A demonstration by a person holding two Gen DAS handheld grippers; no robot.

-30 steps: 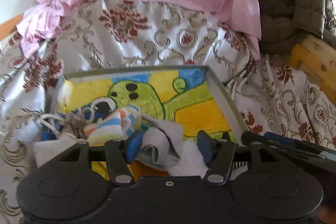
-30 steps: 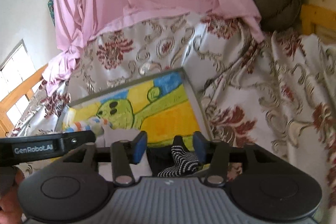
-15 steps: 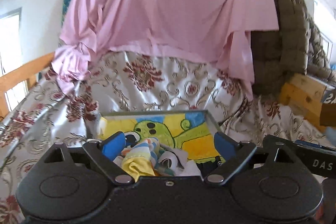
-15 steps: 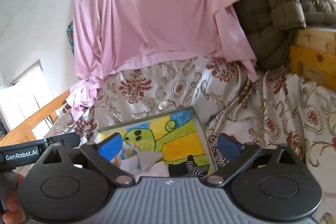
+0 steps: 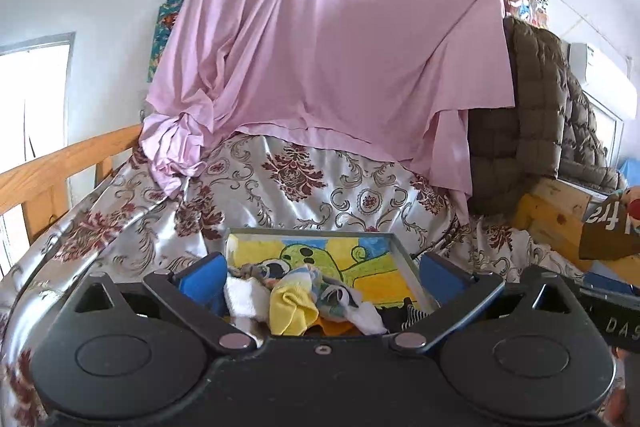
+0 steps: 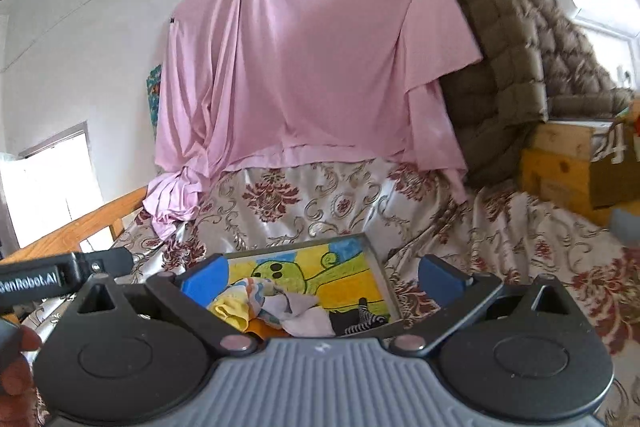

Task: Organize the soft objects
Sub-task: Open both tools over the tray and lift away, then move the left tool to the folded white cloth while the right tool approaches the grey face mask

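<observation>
both grippers' fingers point(image 5: 202, 277) spread wide, empty; socks point(image 5: 292, 307) piled in painted tray point(image 6: 376, 263).

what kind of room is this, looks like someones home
Most likely a bedroom at home: a bed with a floral satin cover inside a wooden bed rail, a pink sheet pinned to the wall, and a tray of socks on the bed.

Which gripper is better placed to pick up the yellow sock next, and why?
Left, probably. The open left gripper frames the yellow sock near its centre; in the right gripper view the sock lies beside the left finger.
</observation>
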